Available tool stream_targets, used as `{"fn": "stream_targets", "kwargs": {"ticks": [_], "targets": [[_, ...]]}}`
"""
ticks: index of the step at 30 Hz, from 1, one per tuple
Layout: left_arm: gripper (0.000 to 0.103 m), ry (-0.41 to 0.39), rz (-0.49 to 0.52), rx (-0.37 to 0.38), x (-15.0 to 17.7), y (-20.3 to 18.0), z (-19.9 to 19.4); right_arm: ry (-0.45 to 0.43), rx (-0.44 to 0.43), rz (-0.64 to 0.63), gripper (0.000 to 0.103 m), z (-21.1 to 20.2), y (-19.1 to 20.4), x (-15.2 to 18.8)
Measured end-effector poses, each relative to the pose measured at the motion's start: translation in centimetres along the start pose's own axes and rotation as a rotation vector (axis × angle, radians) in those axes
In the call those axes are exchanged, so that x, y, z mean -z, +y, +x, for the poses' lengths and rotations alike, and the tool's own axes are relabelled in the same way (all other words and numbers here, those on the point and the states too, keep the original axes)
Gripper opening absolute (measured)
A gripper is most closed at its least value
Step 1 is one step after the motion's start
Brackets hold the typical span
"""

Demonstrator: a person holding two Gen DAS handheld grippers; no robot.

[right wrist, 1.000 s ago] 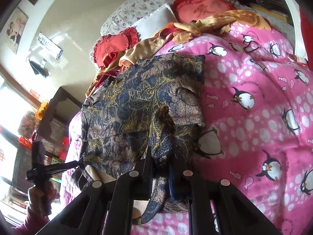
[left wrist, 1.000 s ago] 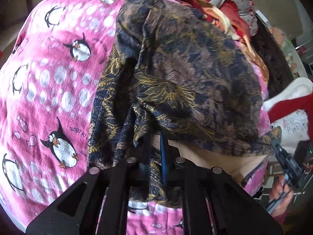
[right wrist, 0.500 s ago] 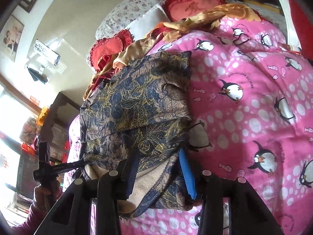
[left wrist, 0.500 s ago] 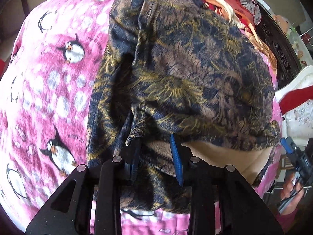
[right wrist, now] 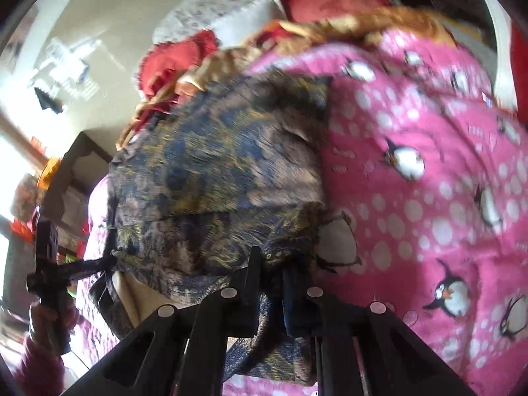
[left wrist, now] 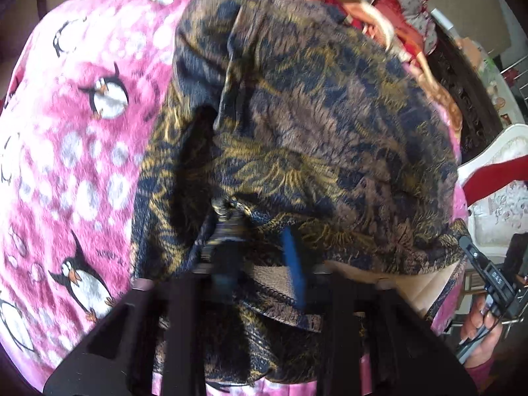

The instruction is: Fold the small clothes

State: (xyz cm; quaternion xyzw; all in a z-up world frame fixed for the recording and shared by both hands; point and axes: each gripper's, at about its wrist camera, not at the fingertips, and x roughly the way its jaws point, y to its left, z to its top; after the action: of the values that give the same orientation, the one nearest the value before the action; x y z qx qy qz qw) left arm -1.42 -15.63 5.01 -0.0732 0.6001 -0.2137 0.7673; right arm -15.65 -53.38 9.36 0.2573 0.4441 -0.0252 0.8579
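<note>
On the penguin blanket [left wrist: 82, 138] we log one patterned garment [left wrist: 313, 132] — folded. Both tongs have just closed: left tongs [left wrist: 260, 257] and right tongs [right wrist: 272, 283] each pinch its near hem.

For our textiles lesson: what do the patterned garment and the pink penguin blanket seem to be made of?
Patterned garment: probably thin woven cloth, matte; it creases sharply and shows a plain beige underside. Pink penguin blanket: likely plush fleece; its surface looks fuzzy and soft.
</note>
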Motion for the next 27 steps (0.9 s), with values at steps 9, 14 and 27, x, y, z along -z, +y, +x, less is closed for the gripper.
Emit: {"fn": "stream_targets", "kwargs": {"ticks": [9,14,27], "targets": [[0.002,-0.174,-0.013,0.056,-1.8,0.8,-5.5,-0.164,-0.129,-0.052,0.008,-4.9,3.4,-3.1],[0.002,-0.273,-0.051,0.071,-4.8,1.6,-8.6,-0.203,-0.153,-0.021,0.008,-4.4,4.1,-5.9],[0.002,-0.344,-0.091,0.019,-17.3,1.3,-6.7,-0.173,-0.106,0.043,0.008,2.8,3.0,-15.1]]}}
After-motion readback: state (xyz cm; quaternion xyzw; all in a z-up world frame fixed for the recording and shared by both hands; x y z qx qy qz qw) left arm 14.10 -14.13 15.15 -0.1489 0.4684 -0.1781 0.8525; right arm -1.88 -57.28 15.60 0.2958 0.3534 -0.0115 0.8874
